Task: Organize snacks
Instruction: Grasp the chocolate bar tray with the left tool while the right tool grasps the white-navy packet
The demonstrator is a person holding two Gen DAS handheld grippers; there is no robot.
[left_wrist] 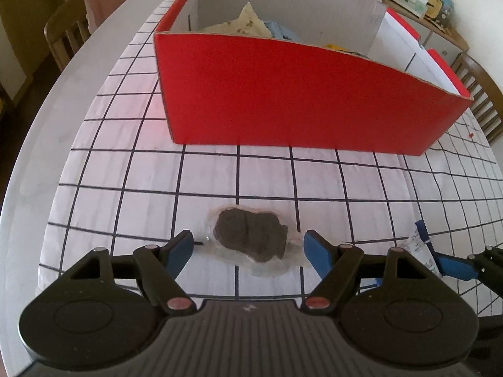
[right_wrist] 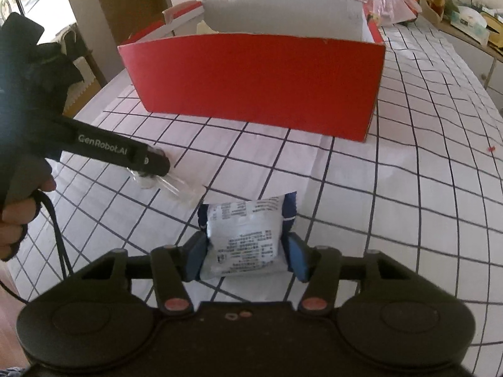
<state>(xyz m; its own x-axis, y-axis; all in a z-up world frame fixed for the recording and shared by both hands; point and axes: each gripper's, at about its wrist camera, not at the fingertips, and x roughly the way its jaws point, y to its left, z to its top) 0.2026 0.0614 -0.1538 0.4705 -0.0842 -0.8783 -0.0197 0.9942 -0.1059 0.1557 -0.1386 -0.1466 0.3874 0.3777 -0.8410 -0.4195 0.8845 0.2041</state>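
Two grippers work over a white grid-lined tablecloth [left_wrist: 267, 176] in front of a red cardboard box [left_wrist: 298, 100]. Spread wide, the left gripper [left_wrist: 248, 246] has its blue pads on either side of a dark snack in a clear wrapper [left_wrist: 251, 240] lying on the cloth, not yet pinching it. The right gripper [right_wrist: 245, 256] is closed on a white printed snack packet [right_wrist: 245, 235], held near the cloth. More snacks [left_wrist: 248, 22] lie inside the box.

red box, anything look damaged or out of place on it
Nothing spilled. The red box has rough, unevenly cut top edges, so it looks hand-trimmed. It sits flat on the grid tablecloth with snacks already inside.
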